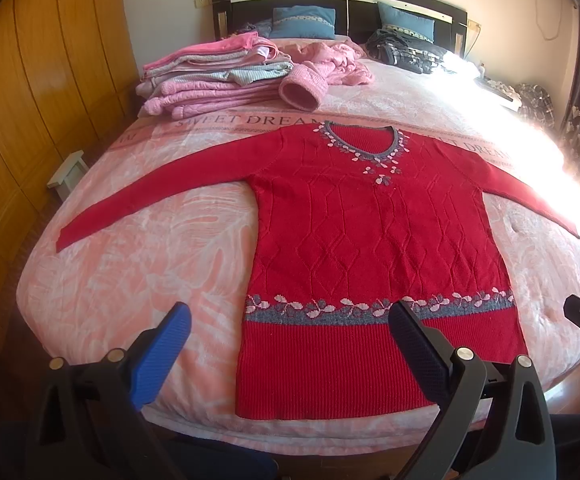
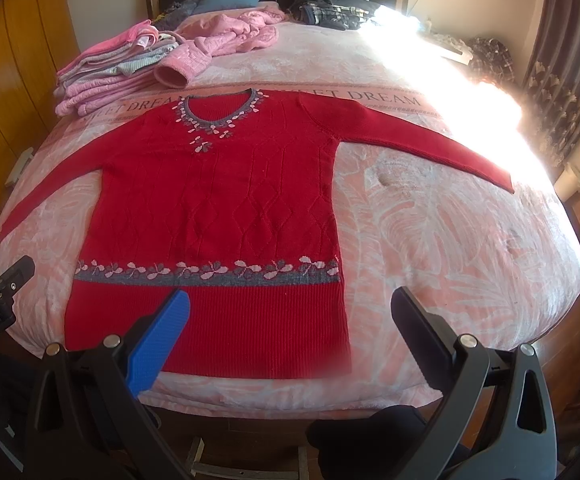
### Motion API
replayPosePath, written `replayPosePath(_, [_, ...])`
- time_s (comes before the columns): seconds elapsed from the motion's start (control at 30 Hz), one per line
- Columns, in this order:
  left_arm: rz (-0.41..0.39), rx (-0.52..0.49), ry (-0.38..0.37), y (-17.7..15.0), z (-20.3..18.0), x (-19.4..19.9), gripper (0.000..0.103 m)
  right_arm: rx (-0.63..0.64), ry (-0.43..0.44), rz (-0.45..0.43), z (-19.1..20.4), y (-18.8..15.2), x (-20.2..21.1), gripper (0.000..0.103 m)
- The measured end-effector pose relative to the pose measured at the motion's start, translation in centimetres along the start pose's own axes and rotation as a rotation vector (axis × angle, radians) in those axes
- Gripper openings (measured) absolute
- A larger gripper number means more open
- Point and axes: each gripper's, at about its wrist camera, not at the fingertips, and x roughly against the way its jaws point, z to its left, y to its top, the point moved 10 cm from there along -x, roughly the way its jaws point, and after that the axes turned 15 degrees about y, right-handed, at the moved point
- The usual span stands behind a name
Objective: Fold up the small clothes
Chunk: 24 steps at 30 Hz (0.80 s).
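Observation:
A red knit sweater (image 1: pixel 354 224) (image 2: pixel 217 208) lies flat, front up, on the pink bed cover, both sleeves spread out to the sides and its ribbed hem nearest me. It has a grey band with pink flowers above the hem and a grey flowered neckline. My left gripper (image 1: pixel 290 320) hovers open over the hem's left half, holding nothing. My right gripper (image 2: pixel 290 308) hovers open above the hem's right corner, also holding nothing. Each gripper shows at the edge of the other's view.
A stack of folded pink and grey clothes (image 1: pixel 209 76) (image 2: pixel 109 68) sits at the bed's far left. A crumpled pink garment (image 1: pixel 330 60) and dark clothes (image 1: pixel 406 52) lie near the blue pillows (image 1: pixel 304 22). A wooden wardrobe (image 1: pixel 29 80) runs along the left. Strong sunlight washes out the right side.

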Motion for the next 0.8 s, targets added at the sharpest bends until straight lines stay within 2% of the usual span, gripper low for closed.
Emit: replayPosePath(0.8, [-0.002, 0.000, 0.004, 0.02, 0.04, -0.01, 0.099, -0.002, 0.001, -0.005, 0.12, 0.23, 0.17, 0.100])
